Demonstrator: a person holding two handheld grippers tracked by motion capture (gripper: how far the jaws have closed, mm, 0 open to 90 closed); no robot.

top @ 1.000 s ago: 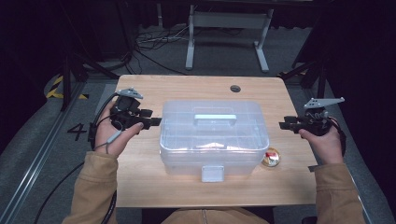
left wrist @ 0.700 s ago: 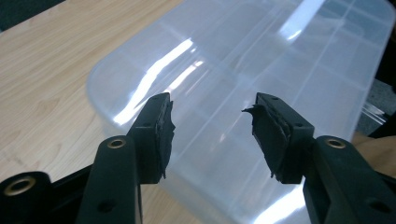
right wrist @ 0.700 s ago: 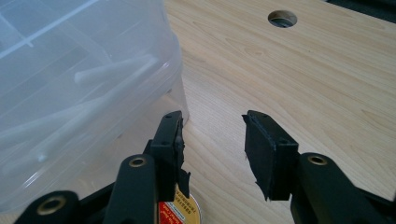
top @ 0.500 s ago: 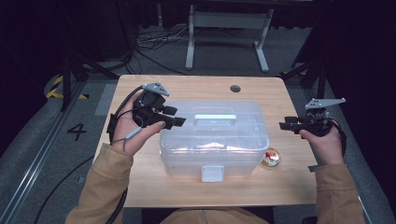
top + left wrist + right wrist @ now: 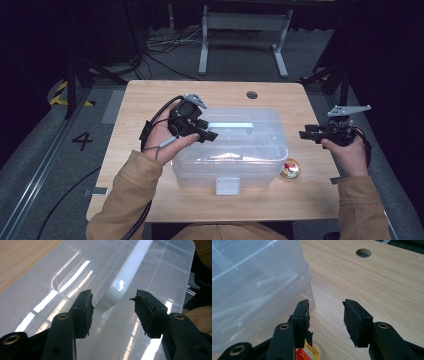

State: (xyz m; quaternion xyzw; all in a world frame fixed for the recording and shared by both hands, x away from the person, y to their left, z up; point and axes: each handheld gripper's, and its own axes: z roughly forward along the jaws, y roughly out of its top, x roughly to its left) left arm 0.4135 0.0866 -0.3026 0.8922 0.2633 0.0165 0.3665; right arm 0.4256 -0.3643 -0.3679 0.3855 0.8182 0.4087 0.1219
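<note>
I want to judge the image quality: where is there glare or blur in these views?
Left gripper view: bright streaks of glare lie on the clear box lid, and the white handle looks soft. Right gripper view: the wooden table is sharp, the small tin at the bottom edge is blurred. High view: the surroundings are dark.

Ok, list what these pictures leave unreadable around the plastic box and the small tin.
- Box contents: high view, blurred by the cloudy lid.
- Tin label: right gripper view, cut off by the bottom edge and partly hidden behind a jaw; too small in the high view.
- White handle's far end: left gripper view, cut off by the top edge.
</note>
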